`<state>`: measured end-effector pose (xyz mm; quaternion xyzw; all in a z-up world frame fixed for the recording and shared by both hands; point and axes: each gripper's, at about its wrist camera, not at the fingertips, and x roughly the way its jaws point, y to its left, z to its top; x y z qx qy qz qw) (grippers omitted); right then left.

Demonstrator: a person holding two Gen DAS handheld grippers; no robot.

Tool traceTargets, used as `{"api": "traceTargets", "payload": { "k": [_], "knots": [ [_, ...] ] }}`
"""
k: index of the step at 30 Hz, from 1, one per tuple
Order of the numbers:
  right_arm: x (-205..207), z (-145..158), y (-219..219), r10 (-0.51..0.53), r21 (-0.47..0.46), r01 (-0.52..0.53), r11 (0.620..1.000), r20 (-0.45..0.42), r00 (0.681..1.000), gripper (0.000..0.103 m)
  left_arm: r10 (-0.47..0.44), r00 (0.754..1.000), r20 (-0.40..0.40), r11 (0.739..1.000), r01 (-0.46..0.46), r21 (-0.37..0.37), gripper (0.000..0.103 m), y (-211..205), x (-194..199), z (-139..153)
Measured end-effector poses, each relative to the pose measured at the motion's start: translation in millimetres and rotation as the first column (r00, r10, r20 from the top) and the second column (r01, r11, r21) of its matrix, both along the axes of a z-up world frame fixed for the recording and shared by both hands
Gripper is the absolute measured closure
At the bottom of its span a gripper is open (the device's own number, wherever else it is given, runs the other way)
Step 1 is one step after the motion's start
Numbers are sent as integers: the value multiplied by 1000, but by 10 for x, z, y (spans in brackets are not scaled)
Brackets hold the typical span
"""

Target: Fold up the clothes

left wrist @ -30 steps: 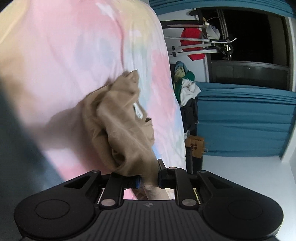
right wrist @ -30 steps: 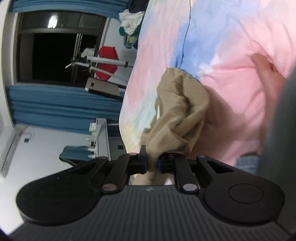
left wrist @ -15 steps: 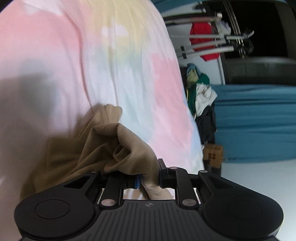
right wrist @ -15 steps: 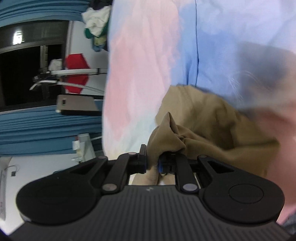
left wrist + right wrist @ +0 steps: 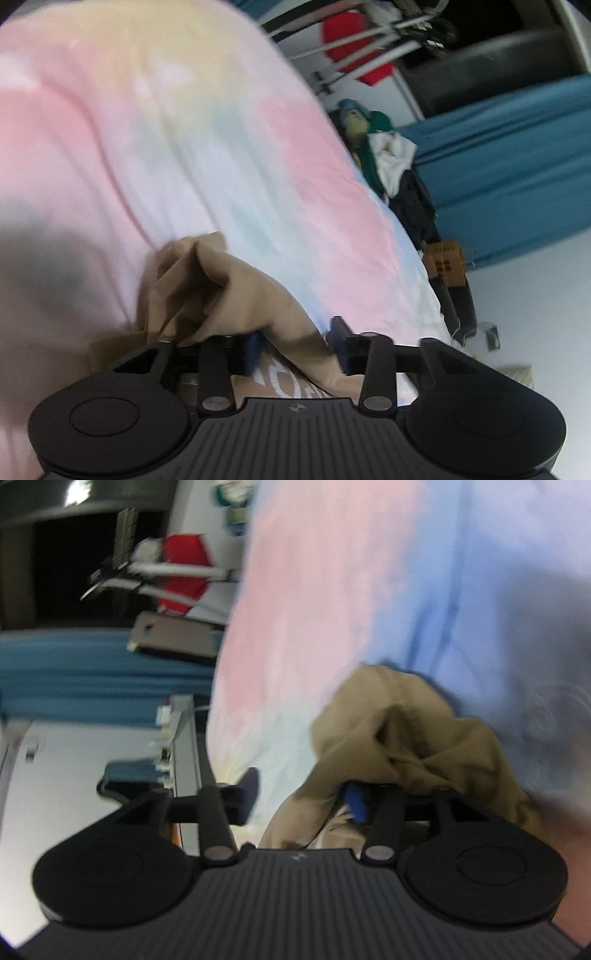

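A crumpled tan garment (image 5: 221,291) lies on a pastel tie-dye bed cover (image 5: 184,147). My left gripper (image 5: 297,341) is open, its jaws spread apart, with tan cloth draped loosely between them. In the right wrist view the same tan garment (image 5: 406,738) lies bunched on the bed cover (image 5: 332,590). My right gripper (image 5: 303,797) is open too, and a fold of the cloth hangs across the gap and over the right finger. Both views are blurred.
A drying rack with a red garment (image 5: 354,62) stands beyond the bed. A heap of clothes (image 5: 388,162) sits at the bed's edge beside blue curtains (image 5: 517,166). A cardboard box (image 5: 445,264) stands on the floor. A radiator-like shelf (image 5: 184,738) lies left of the bed.
Both grippers were shut on the tan garment and have opened, letting it go. The garment has come down from hanging to lie bunched on the bed cover.
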<state>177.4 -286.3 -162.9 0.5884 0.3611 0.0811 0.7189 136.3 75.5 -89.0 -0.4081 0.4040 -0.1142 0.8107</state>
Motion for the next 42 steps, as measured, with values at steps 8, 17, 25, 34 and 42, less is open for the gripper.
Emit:
{"api": "traceTargets", "payload": {
  "k": [8, 17, 25, 34, 42],
  "knots": [
    [-220, 643, 313, 183, -389, -51, 920, 311, 933, 38, -151, 949, 276, 862, -10, 507, 18, -368, -396, 567],
    [124, 510, 628, 318, -779, -106, 618, 125, 940, 73, -249, 960, 128, 769, 116, 629, 20, -650, -6, 137],
    [274, 320, 569, 299, -755, -135, 642, 84, 951, 75, -258, 961, 98, 742, 132, 657, 22, -659, 107, -15],
    [-137, 608, 646, 318, -777, -93, 622, 142, 937, 74, -291, 944, 152, 721, 112, 684, 21, -665, -431, 263],
    [-154, 363, 823, 370, -810, -176, 559, 55, 927, 75, -293, 953, 72, 703, 163, 692, 19, -765, -420, -4]
  ]
}}
